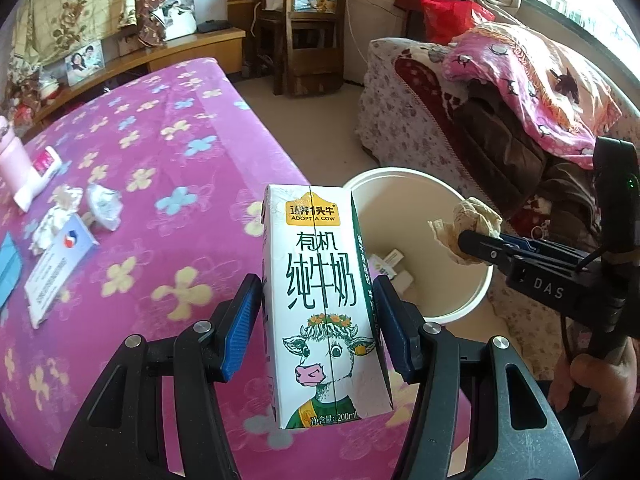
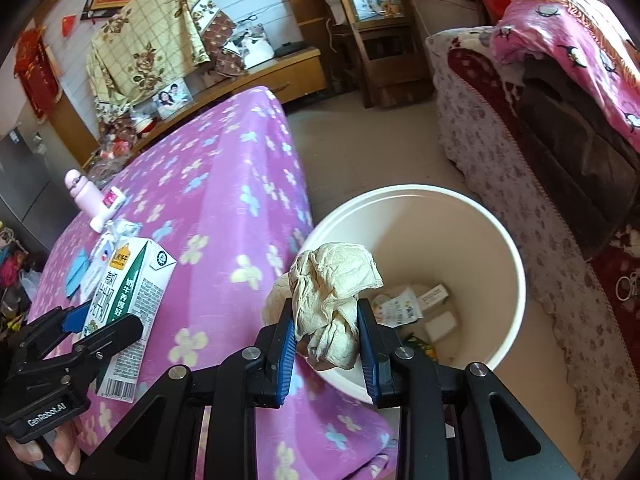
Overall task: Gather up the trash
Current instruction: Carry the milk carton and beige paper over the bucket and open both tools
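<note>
Milk carton (image 1: 324, 292), light and stiff, sits pinched across its sides by the left gripper (image 1: 320, 320) near the bin (image 1: 476, 300); soft crumpled tissue (image 2: 332, 300), squeezed in the right gripper (image 2: 326, 336), hangs over the bin's near rim.

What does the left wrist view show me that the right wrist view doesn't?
Only the left wrist view: the milk carton's cow front, and crumpled wrappers left on the pink bedspread. Only the right wrist view: the carton's barcode side, and the paper wad over the near rim of the white bin. Both: left gripper clamping the carton, right gripper pinching the wad, trash inside the bin.
</note>
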`<action>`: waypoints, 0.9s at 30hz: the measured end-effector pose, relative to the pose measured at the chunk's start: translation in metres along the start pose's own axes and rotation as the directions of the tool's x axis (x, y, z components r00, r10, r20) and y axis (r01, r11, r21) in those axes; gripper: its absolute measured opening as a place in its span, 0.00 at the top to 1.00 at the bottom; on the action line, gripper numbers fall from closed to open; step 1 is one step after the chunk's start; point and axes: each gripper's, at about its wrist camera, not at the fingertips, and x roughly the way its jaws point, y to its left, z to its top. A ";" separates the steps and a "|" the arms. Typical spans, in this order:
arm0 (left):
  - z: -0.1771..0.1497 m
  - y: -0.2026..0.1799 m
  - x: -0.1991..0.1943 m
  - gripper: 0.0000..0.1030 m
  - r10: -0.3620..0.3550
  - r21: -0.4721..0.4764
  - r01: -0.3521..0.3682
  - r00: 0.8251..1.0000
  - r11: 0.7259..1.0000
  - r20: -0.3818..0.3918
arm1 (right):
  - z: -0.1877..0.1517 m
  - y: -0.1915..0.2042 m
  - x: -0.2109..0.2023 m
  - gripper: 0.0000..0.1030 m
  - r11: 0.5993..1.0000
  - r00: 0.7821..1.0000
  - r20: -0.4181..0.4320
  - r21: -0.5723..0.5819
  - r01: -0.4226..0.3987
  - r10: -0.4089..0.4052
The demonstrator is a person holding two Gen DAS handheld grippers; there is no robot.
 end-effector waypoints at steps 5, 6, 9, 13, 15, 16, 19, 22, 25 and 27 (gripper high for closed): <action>0.006 -0.009 0.008 0.46 -0.026 0.002 0.026 1.000 1.000 -0.009 | 0.005 -0.009 0.001 0.74 1.000 1.000 0.004 0.000 0.026 -0.026; 0.008 -0.011 0.010 0.46 -0.030 0.003 0.030 0.999 1.000 -0.011 | 0.006 -0.011 0.001 0.74 0.999 0.999 0.007 -0.003 0.036 -0.036; 0.013 -0.015 0.015 0.46 -0.040 0.004 0.040 0.999 0.999 -0.017 | 0.009 -0.014 0.003 0.74 0.999 0.999 0.011 -0.009 0.049 -0.049; 0.019 -0.018 0.023 0.46 -0.061 -0.004 0.061 0.998 0.998 -0.029 | 0.011 -0.019 0.005 0.74 0.998 0.998 0.005 -0.008 0.055 -0.055; 0.022 -0.020 0.029 0.46 -0.068 -0.007 0.067 0.997 0.998 -0.039 | 0.013 -0.021 0.007 0.74 0.998 0.998 0.002 -0.008 0.060 -0.060; 0.024 -0.022 0.031 0.46 -0.069 -0.008 0.068 0.997 0.998 -0.042 | 0.013 -0.022 0.008 0.74 0.998 0.998 0.000 -0.008 0.063 -0.063; 0.028 -0.025 0.038 0.46 -0.078 -0.007 0.078 0.996 0.997 -0.053 | 0.017 -0.028 0.011 0.74 0.997 0.997 -0.004 -0.004 0.075 -0.075; 0.033 -0.029 0.047 0.46 -0.083 -0.007 0.083 0.995 0.997 -0.064 | 0.019 -0.031 0.012 0.74 0.996 0.996 -0.001 -0.001 0.091 -0.091; 0.037 -0.032 0.057 0.46 -0.094 -0.014 0.093 0.992 0.996 -0.086 | 0.020 -0.035 0.014 0.74 0.995 0.996 -0.003 0.009 0.094 -0.094; 0.038 -0.033 0.062 0.46 -0.099 -0.017 0.098 0.991 0.995 -0.094 | 0.021 -0.038 0.017 0.74 0.995 0.995 -0.005 0.014 0.096 -0.096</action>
